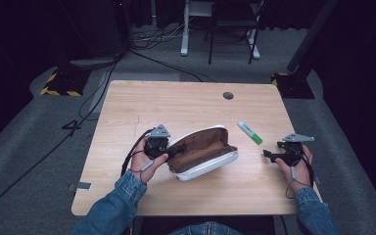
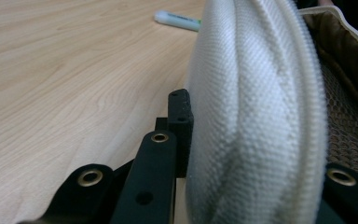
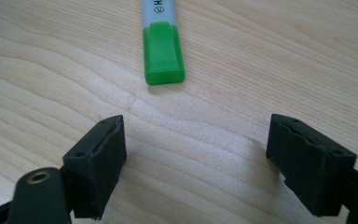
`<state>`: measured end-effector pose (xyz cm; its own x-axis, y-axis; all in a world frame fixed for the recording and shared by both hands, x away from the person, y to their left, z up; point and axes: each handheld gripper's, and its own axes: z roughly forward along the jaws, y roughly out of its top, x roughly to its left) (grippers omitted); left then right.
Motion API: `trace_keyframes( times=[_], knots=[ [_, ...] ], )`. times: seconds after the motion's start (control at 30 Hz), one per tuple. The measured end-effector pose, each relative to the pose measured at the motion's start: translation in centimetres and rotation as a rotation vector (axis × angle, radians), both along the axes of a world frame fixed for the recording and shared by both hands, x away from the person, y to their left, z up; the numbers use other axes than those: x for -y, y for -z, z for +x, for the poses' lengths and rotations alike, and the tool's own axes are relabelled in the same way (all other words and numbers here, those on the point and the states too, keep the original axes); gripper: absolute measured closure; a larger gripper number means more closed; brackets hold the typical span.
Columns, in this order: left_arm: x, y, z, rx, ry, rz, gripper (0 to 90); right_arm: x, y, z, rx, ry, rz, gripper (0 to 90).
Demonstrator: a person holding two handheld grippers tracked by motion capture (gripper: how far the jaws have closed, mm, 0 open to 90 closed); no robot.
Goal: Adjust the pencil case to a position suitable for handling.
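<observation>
- Dark room, grey carpet floor, cables running across it; chair legs and a white stand at the back.
- Light wood counter with a small round grommet hole near the far edge.
- White fabric pouch lies mid-counter, unzipped, brown lining facing up, mesh pocket inside.
- Left tongs at the pouch's left end, held by the left hand; denim sleeve below.
- In the left gripper view one jaw pad presses the white outer wall of the pouch, the other jaw sits on the lined inner side, so the left tongs are clamped on the pouch wall.
- Highlighter, white body with green cap, lies on the counter right of the pouch, apart from it, cap end toward the right hand.
- Right tongs rest low over the counter near the right edge, pointing left toward the highlighter.
- Right gripper view: jaws spread wide, nothing between them, only bare wood; the green cap of the highlighter lies just ahead of the tips, not touching.
- Highlighter also shows far off in the left gripper view, behind the pouch.
</observation>
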<state>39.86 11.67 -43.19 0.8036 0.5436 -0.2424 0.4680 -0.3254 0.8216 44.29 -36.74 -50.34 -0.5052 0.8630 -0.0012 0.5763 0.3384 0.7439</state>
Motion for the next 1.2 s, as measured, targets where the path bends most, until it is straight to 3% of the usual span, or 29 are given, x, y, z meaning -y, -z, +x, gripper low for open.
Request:
trace_keyframes(
  times=[0.7,0.97,1.2],
  knots=[
    [2.9,1.9,-0.8,-0.06,0.132,0.063,82.7,0.0,0.0,0.0,0.0,-0.002,0.0,19.8],
    [3.2,2.4,-0.9,-0.077,0.151,0.06,82.6,0.0,0.0,0.0,0.0,-0.002,0.0,19.8],
    [3.0,3.2,-0.6,-0.107,0.16,0.09,81.9,0.0,0.0,0.0,0.0,-0.003,0.0,19.8]
  ],
)
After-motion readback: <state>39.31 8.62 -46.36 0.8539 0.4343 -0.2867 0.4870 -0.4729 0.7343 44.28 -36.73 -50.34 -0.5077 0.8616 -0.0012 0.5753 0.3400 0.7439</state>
